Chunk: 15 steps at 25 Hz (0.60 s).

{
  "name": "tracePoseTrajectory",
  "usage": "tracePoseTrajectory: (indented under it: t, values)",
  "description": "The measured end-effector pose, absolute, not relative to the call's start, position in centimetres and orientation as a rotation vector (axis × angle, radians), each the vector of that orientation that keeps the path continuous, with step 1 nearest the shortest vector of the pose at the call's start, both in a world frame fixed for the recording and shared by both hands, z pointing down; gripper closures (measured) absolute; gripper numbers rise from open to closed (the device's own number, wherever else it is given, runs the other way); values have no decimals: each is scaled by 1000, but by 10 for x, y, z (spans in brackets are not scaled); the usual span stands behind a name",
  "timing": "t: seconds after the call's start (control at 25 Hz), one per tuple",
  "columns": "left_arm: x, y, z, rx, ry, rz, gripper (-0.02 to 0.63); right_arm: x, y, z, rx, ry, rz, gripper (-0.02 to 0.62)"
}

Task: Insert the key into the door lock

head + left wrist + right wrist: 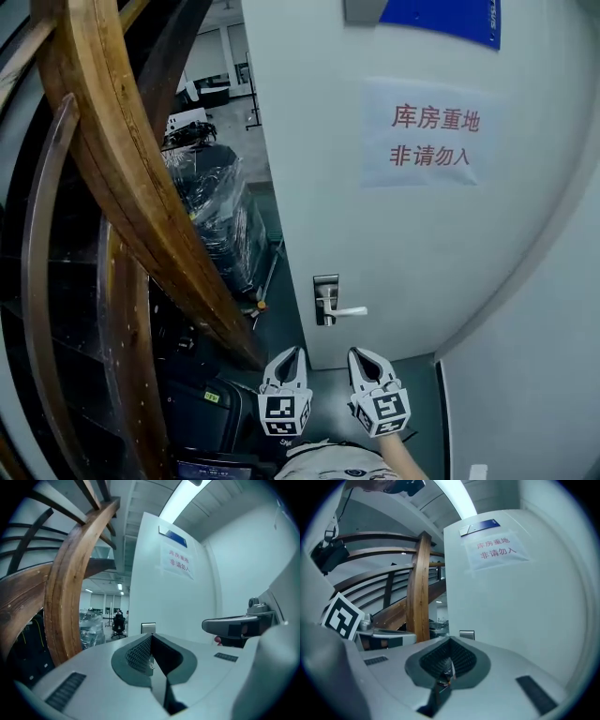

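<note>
**Both tongs held short of the door lock, key in the right pair**

Head view: the white door stands ahead, its paper sign printed in red; the lock plate sits on the door's left edge, with the handle pointing right; the left tongs and right tongs are side by side near the person, below the plate and apart from it; a curved wooden rail fills the left, with plastic-wrapped goods further off.

Left gripper view: the left tongs are pressed together; a small pale speck sits at their seam, too small to name; the lock plate shows just beyond the tips; the door rises behind and the wooden rail is at the left; the right tongs show at the right edge.

Right gripper view: the right tongs are clamped on the key, a thin strip seen edge-on with a dark end; the lock plate lies ahead, clear of the tips; the sign is high on the door.
</note>
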State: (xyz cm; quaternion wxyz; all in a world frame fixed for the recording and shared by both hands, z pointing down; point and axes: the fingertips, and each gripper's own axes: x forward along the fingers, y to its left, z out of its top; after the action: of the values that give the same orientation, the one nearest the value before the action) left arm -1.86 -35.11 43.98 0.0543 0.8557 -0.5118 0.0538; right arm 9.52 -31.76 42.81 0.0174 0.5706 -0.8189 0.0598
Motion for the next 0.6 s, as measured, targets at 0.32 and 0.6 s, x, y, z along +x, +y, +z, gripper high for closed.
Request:
tracePoseTrajectory:
  t: [0.32, 0.6]
  values:
    - [-5, -359, 417, 2654, -1570, 116, 603, 100, -327, 403, 1818, -2573, 123, 589]
    - [-1, -358, 410, 2667, -1585, 98, 603, 101, -328, 395, 1827, -2583, 88, 589]
